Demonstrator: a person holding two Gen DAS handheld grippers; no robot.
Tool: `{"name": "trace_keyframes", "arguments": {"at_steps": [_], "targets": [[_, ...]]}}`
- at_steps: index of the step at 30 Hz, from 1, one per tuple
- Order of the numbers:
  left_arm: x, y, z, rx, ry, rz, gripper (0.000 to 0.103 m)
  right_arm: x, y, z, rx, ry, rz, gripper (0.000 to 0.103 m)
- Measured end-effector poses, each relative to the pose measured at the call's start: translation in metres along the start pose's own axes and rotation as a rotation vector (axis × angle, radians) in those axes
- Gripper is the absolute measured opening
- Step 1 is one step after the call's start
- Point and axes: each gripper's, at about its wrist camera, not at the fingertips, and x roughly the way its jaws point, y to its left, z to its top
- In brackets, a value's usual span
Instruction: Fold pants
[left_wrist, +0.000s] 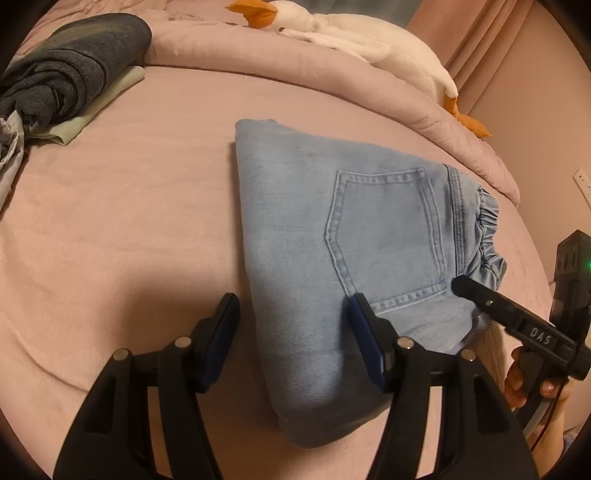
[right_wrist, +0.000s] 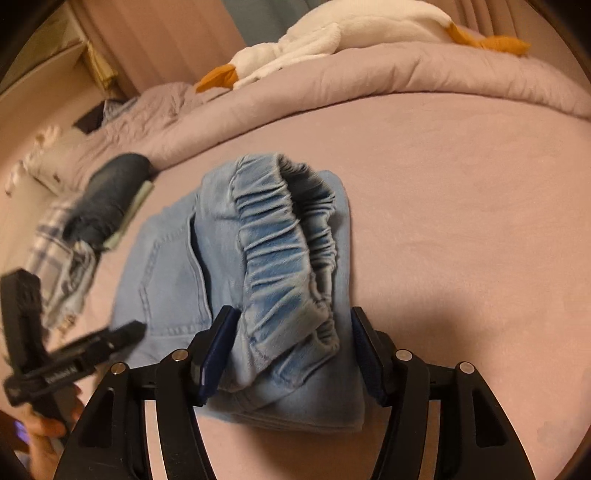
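On bed (left_wrist: 129, 221), at 12 o'clock of both spread-jawed grippers: light-blue pants (left_wrist: 332, 240), folded compact, pocket up; nothing gripped.

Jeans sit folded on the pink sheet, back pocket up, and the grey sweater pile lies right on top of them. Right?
Not quite. The jeans are folded on the pink sheet, back pocket up, but the grey sweater pile lies apart from them, off near the quilt. The left wrist view shows the gap.

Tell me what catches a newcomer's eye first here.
A folded pair of light blue denim pants lies mid-bed on the pink sheet, elastic waistband toward the right gripper. A white plush goose with orange beak sprawls on the pink comforter behind.
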Motion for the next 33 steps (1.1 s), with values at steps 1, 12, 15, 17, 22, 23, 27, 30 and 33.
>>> {"name": "trace_keyframes", "arguments": {"at_steps": [1, 12, 15, 17, 22, 23, 27, 30, 33], "targets": [[-0.001, -0.001, -0.001, 0.0, -0.002, 0.005, 0.062, 0.003, -0.001, -0.001, 0.0, 0.01, 0.001, 0.067], [-0.01, -0.017, -0.009, 0.031, -0.001, 0.072, 0.061, -0.009, -0.002, -0.008, 0.025, 0.005, -0.02, 0.067], [-0.022, -0.023, -0.013, 0.042, -0.031, 0.118, 0.061, -0.009, -0.001, -0.009, 0.034, 0.012, -0.033, 0.067], [-0.033, -0.03, -0.016, 0.062, -0.054, 0.149, 0.062, -0.018, 0.004, -0.009, 0.036, 0.0, -0.045, 0.067], [-0.065, -0.045, -0.022, 0.102, -0.11, 0.173, 0.085, -0.052, 0.026, -0.018, -0.072, -0.044, -0.08, 0.068], [-0.073, -0.048, -0.023, 0.107, -0.122, 0.169, 0.086, -0.056, 0.028, -0.02, -0.084, -0.049, -0.081, 0.068], [-0.097, -0.059, -0.03, 0.098, -0.139, 0.151, 0.093, -0.081, 0.043, -0.029, -0.132, -0.081, -0.084, 0.077], [-0.113, -0.068, -0.036, 0.091, -0.152, 0.151, 0.102, -0.099, 0.052, -0.035, -0.162, -0.105, -0.077, 0.078], [-0.129, -0.077, -0.041, 0.08, -0.154, 0.144, 0.102, -0.112, 0.058, -0.039, -0.172, -0.116, -0.075, 0.093]]}}
